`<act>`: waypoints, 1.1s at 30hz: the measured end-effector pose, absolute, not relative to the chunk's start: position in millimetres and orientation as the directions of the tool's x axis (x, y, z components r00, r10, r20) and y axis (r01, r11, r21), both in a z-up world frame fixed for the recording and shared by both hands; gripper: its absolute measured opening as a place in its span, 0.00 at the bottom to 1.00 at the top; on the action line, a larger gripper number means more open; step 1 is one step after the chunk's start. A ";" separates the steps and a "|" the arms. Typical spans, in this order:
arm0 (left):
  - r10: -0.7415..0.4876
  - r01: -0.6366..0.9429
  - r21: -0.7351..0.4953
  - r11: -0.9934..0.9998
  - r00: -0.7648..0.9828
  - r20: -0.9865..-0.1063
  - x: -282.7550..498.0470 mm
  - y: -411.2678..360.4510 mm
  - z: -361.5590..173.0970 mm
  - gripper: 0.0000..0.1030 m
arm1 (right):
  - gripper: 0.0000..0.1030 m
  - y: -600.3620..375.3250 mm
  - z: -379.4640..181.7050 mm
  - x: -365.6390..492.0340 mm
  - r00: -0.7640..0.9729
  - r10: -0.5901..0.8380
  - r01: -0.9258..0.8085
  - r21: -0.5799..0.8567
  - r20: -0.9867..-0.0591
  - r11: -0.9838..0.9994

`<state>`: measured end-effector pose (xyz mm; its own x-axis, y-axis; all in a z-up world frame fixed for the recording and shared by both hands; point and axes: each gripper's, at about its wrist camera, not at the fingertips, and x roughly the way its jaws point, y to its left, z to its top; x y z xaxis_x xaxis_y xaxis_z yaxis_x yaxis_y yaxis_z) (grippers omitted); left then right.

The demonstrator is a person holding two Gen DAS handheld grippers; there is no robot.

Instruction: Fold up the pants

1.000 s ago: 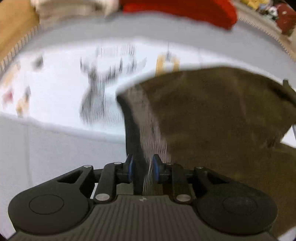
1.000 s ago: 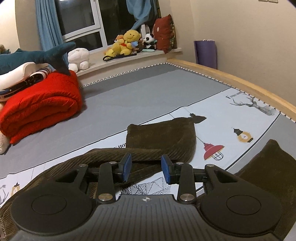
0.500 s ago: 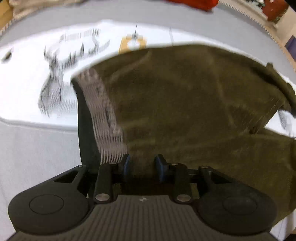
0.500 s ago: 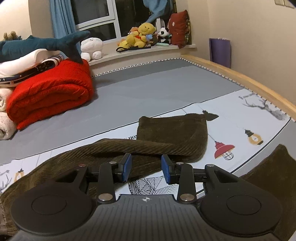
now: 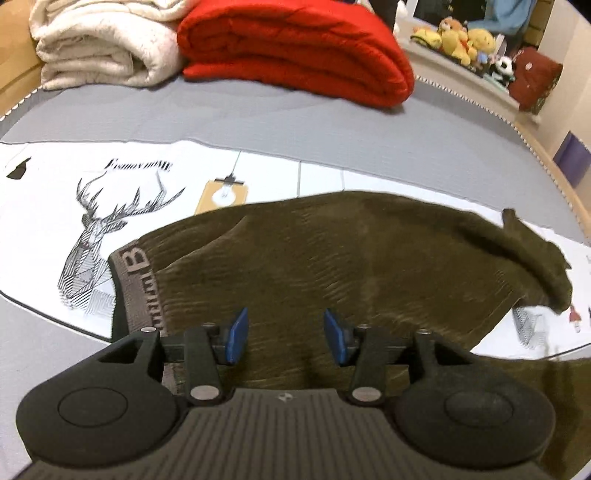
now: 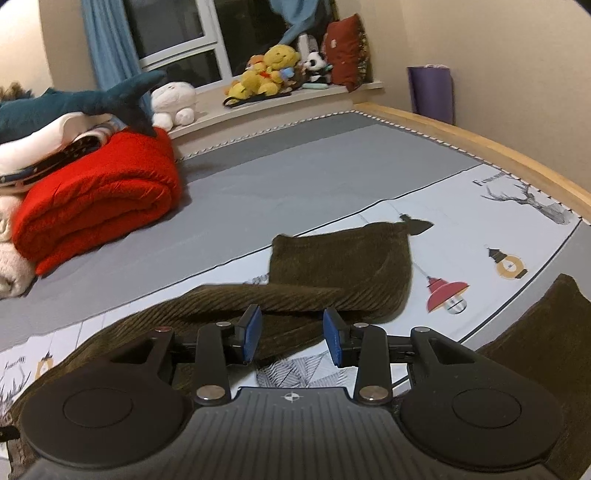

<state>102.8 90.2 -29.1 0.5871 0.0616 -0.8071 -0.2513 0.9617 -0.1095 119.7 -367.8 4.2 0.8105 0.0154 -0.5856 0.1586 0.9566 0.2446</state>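
- A grey bed sheet (image 6: 295, 173) covers the mattress, with a white printed panel (image 5: 44, 206) showing a line-drawn deer (image 5: 96, 243) and lanterns.
- A light wooden bed frame (image 6: 480, 144) borders the far edge, below beige walls (image 6: 517, 55).
- A dark window (image 6: 173, 26) with blue curtains (image 6: 107, 48) sits above a sill (image 6: 266, 105) crowded with plush toys (image 6: 273, 68).
- A folded red blanket (image 5: 295, 48) lies beside a cream blanket (image 5: 99, 40).
- A purple rolled mat (image 6: 430, 92) stands in the corner.

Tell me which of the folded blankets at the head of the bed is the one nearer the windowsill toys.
The red blanket. The cream blanket lies on its far side from the stuffed toys.
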 end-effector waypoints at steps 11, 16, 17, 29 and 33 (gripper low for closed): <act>-0.020 -0.128 -0.119 0.985 0.595 -0.804 114.6 47.3 -35.9 0.21 | 0.18 -463.5 -43.7 160.1 0.758 -0.055 0.387 0.381 -0.650 0.840; -0.042 -0.103 -0.126 0.987 0.589 -0.807 118.1 32.1 -38.5 0.21 | 0.24 -472.5 -89.1 191.8 0.729 0.003 0.404 0.435 -0.684 0.805; -0.043 -0.099 -0.124 0.987 0.586 -0.809 118.8 29.8 -39.3 0.21 | 0.32 -472.1 -97.6 199.3 0.724 0.003 0.404 0.429 -0.689 0.808; -0.069 -0.057 -0.116 0.992 0.528 -0.847 128.3 21.2 -57.3 0.27 | 0.69 -486.8 -145.3 239.6 0.745 -0.025 0.463 0.490 -0.667 0.738; -0.077 -0.052 -0.122 0.991 0.521 -0.850 130.2 19.1 -58.2 0.29 | 0.71 -481.1 -147.2 246.4 0.753 -0.040 0.442 0.459 -0.657 0.770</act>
<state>130.2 19.1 -58.2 0.5215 -0.0775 -0.8498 -0.0521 0.9911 -0.1223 246.4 -481.1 -147.2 0.7529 -0.0404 -0.6569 0.4423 0.7703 0.4594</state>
